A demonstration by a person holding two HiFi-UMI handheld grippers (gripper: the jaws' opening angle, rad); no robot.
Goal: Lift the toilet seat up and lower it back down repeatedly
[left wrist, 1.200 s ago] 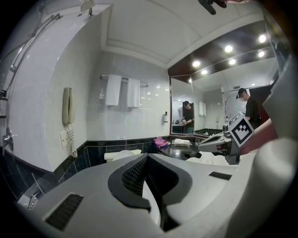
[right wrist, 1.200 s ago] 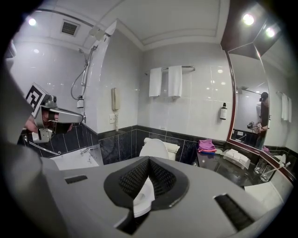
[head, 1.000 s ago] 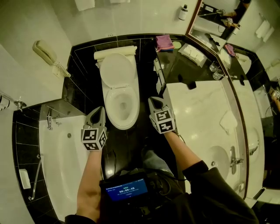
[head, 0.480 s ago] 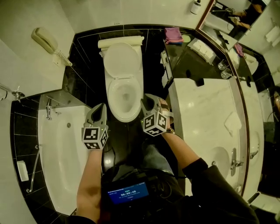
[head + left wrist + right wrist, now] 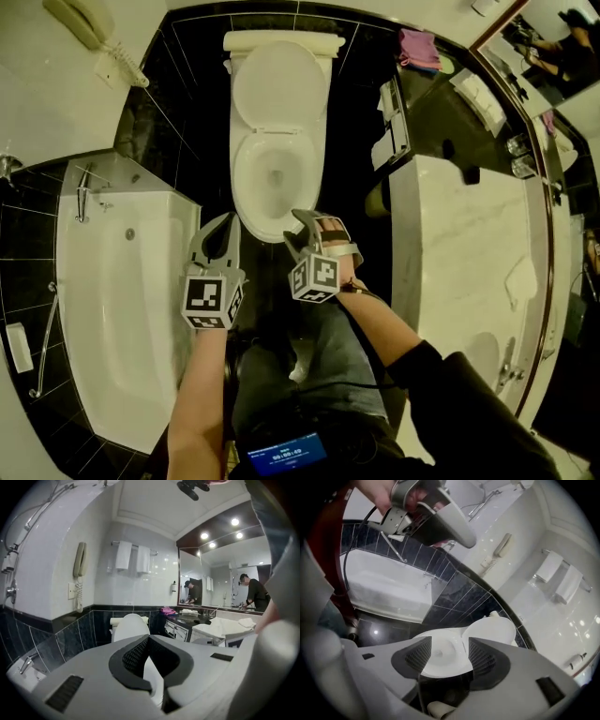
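Observation:
The white toilet stands at top centre, its lid (image 5: pixel 279 84) upright against the tank and the seat ring (image 5: pixel 246 202) flat round the bowl. My right gripper (image 5: pixel 298 230) hovers just off the bowl's front rim. Its jaws are opening, and between them shows only the bowl (image 5: pixel 440 656), untouched by the pads. My left gripper (image 5: pixel 220 246) sits left of the bowl's front, its tips (image 5: pixel 148 638) meeting on nothing. The raised lid (image 5: pixel 130 627) shows beyond it. In the right gripper view, a hand holds the left gripper (image 5: pixel 436 513) at the top.
A white bathtub (image 5: pixel 122 309) fills the left side and a marble vanity counter (image 5: pixel 459 244) the right. A wall phone (image 5: pixel 89 28) hangs at top left, and a pink cloth (image 5: pixel 419 49) lies on the dark shelf. Black tiled floor surrounds the toilet.
My right gripper has swung left from beside the bowl to its front rim, and its jaws have parted. The left gripper has hardly moved. The head view has drawn nearer the toilet.

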